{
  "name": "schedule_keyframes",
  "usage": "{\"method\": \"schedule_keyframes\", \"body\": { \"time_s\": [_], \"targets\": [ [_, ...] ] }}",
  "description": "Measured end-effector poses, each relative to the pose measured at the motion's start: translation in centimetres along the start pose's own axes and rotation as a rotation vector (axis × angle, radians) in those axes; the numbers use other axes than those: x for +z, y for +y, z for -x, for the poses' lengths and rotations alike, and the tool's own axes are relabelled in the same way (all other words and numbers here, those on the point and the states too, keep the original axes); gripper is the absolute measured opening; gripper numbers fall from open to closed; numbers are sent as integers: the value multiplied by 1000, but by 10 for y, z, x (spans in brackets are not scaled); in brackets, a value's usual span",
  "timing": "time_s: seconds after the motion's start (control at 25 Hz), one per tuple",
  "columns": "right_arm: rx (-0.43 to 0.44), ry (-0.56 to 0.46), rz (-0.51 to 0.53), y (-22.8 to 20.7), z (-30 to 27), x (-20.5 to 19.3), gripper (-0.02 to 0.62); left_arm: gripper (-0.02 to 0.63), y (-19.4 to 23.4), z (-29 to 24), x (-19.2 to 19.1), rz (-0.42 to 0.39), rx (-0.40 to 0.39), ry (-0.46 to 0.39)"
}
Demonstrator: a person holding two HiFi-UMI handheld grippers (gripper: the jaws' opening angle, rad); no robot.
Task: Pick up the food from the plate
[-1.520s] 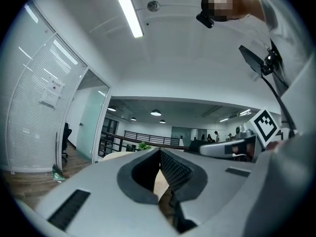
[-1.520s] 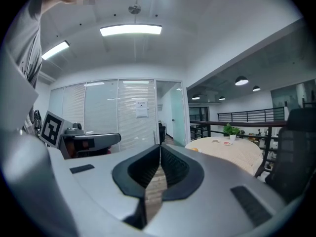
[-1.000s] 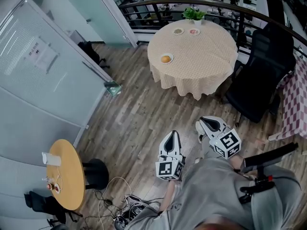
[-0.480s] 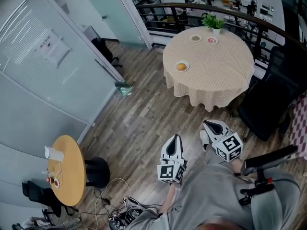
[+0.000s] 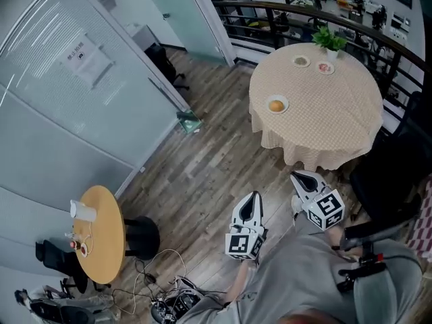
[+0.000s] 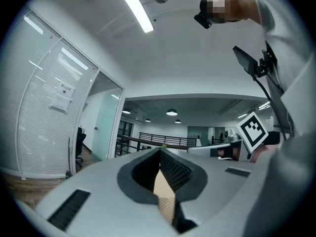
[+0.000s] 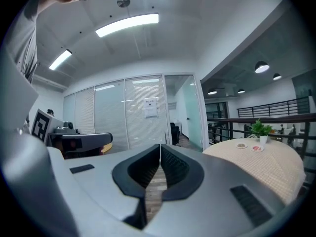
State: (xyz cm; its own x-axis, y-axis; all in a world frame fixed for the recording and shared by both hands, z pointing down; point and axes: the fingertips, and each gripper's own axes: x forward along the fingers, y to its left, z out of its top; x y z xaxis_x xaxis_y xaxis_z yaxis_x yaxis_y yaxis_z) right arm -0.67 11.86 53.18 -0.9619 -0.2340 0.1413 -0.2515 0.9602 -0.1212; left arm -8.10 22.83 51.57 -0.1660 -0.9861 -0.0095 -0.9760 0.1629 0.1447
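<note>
Left tool (image 5: 252,198) and right tool (image 5: 302,177): jaws together, empty, held level. Food (image 5: 276,104) on plate (image 5: 284,100) sits on desk (image 5: 324,123) well ahead, so nothing to grip yet.

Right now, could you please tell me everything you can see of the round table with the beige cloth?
The round table stands on the wood floor by a dark railing. A beige, finely checked cloth covers its top and hangs in folds down the sides, hiding the legs. On it rest a plate of orange food near the left edge, and two small dishes and a potted plant at the far side.
</note>
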Motion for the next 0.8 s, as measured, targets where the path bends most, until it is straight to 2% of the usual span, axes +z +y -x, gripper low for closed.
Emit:
{"method": "schedule_keyframes", "body": {
  "time_s": [0.36,0.8],
  "targets": [
    [81,8,-12,-72,-82,29,18,9,38,-96,12,-5,80,37],
    [40,5,-55,-192,-144,41,18,9,56,-229,11,-37,71,82]
  ]
}}
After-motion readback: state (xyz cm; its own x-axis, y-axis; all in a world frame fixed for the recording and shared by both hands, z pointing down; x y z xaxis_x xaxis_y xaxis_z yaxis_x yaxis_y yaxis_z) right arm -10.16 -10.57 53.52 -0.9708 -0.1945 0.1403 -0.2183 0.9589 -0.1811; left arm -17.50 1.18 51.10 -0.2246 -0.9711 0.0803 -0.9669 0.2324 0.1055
